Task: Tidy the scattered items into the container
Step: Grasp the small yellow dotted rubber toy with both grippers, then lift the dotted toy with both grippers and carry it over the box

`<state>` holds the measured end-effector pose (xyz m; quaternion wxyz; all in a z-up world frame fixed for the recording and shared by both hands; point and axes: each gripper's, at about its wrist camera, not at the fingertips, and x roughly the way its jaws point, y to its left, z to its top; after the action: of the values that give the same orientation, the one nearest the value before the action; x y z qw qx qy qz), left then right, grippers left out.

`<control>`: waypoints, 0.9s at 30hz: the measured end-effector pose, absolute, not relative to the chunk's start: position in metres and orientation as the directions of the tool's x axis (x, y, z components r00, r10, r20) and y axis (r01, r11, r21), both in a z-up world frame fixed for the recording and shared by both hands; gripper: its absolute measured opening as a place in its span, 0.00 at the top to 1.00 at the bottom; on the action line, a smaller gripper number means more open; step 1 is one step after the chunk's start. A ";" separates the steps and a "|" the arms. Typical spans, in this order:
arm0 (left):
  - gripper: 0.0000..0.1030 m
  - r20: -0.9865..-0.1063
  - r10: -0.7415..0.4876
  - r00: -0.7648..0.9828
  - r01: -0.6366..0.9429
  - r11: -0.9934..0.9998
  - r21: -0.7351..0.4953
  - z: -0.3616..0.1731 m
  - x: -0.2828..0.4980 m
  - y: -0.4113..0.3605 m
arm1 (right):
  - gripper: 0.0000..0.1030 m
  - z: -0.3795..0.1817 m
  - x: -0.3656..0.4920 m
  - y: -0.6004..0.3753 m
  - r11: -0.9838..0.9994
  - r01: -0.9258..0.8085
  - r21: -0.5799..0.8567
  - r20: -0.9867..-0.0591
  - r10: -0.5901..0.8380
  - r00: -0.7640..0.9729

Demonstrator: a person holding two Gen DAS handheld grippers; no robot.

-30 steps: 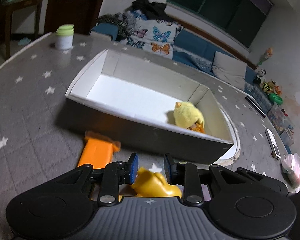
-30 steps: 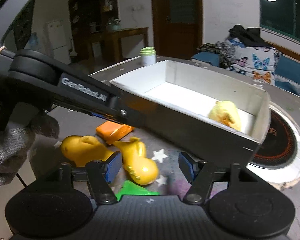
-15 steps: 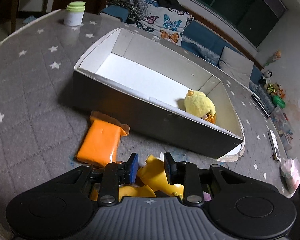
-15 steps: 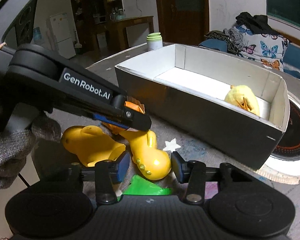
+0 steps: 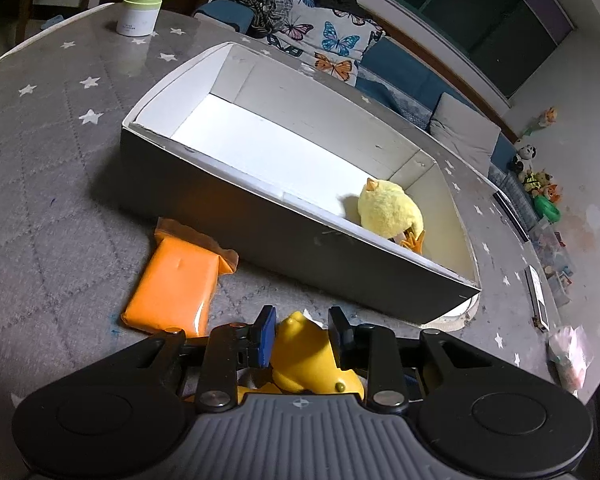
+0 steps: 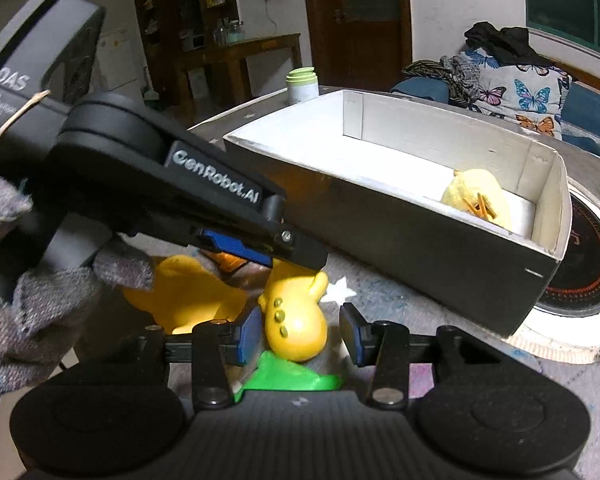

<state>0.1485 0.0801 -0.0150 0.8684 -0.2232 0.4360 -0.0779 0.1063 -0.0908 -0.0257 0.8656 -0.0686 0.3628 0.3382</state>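
Note:
A yellow rubber toy (image 6: 296, 312) lies on the grey star cloth in front of the white-lined box (image 6: 420, 240). My left gripper (image 5: 302, 336) straddles its narrow end (image 5: 306, 354), jaws close on it but a gap shows. My right gripper (image 6: 298, 332) is open around its round end. A second yellow toy (image 6: 188, 292) lies to its left. An orange packet (image 5: 172, 284) lies by the box wall (image 5: 284, 240). A green piece (image 6: 288, 374) lies under my right gripper. A yellow plush chick (image 5: 388, 210) sits inside the box.
A white jar with a green lid (image 5: 140, 12) stands at the far table edge. A round hob plate (image 6: 588, 264) lies under the box's right end. A remote (image 5: 536, 292) and a plastic bag (image 5: 568, 356) lie at the right.
Both grippers moved in over the yellow toy. My right jaws narrowed from wide to closer around its round end; my left gripper came down over its narrow end.

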 end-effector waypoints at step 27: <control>0.61 -0.672 -0.338 0.659 -0.043 0.875 -0.482 0.027 0.143 0.078 | 0.63 -0.002 0.111 -0.086 0.756 -0.637 0.148 -0.634 0.567 0.526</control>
<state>0.1434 0.0778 0.0266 0.8799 -0.2355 0.4041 -0.0839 0.1111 -0.0862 -0.0021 0.8719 -0.0513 0.3435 0.3451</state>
